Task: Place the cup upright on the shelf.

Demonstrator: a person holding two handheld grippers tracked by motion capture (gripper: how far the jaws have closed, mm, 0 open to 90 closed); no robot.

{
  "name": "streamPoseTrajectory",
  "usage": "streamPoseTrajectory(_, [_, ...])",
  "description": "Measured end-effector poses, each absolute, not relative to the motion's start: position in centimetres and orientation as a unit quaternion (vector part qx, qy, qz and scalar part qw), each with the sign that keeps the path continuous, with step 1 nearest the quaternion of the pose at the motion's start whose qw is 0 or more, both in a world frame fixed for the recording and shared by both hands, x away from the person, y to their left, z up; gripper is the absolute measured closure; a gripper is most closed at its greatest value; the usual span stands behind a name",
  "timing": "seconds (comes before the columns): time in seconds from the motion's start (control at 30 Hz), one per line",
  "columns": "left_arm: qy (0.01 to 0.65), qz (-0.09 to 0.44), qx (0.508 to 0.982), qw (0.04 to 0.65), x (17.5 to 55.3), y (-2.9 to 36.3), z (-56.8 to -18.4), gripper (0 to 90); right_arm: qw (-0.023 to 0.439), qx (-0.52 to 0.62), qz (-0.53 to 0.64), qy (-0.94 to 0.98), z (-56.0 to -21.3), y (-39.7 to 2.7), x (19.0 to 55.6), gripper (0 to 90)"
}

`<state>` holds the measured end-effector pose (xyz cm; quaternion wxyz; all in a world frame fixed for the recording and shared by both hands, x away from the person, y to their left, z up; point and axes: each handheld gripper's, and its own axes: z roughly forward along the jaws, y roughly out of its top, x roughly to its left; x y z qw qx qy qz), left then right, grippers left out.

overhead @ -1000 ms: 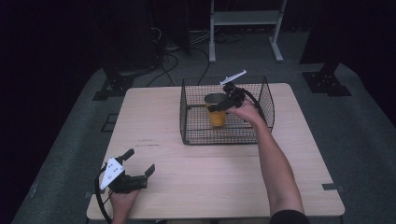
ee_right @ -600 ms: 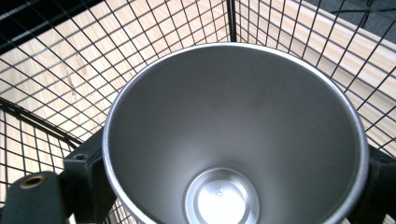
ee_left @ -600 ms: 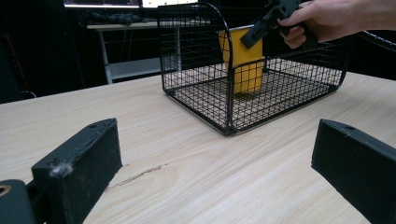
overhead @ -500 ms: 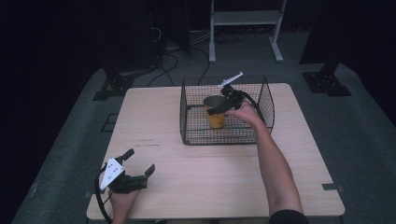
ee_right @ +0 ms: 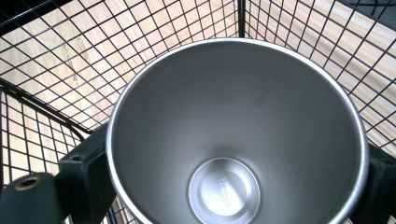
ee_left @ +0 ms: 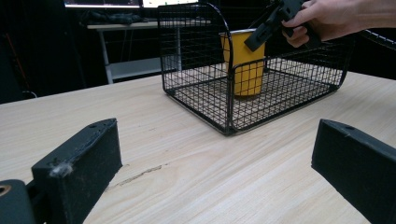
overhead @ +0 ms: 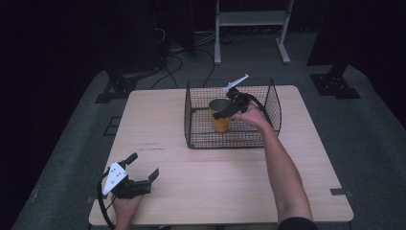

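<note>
A yellow cup [overhead: 220,123] with a steel inside stands upright in a black wire basket [overhead: 191,120] at the table's far middle. My right gripper [overhead: 221,109] reaches into the basket from above and is shut on the cup at its rim. In the right gripper view the cup [ee_right: 233,130] sits between the two jaws, with basket wire [ee_right: 46,70] around it. My left gripper [overhead: 142,165] rests open near the front left corner, holding nothing. The left gripper view looks across the table between the open jaws of my left gripper [ee_left: 215,158] at the basket [ee_left: 196,56] and cup [ee_left: 243,70].
The wooden table [overhead: 215,182] has bare surface between the basket and the front edge. Behind the table stand a white metal frame [overhead: 249,19] and cables [overhead: 172,52] on the grey floor.
The right gripper and the cup have shifted very slightly inside the basket. The left gripper has not moved.
</note>
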<state>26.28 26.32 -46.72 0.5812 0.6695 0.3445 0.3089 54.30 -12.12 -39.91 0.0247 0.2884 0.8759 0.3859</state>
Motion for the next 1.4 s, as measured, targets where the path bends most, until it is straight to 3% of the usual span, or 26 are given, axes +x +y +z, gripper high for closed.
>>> streamPoseTrajectory(0.97, [0.344,0.310,0.670,0.580,26.3,26.3,-46.7,0.8,0.033,0.274,0.378,0.883,-40.1,-12.5,53.3,6.8])
streamPoseTrajectory(1.4, [0.344,0.311,0.671,0.578,26.2,26.2,-46.7,0.8,0.041,0.280,0.396,0.874,-39.2,-12.7,53.0,1.4])
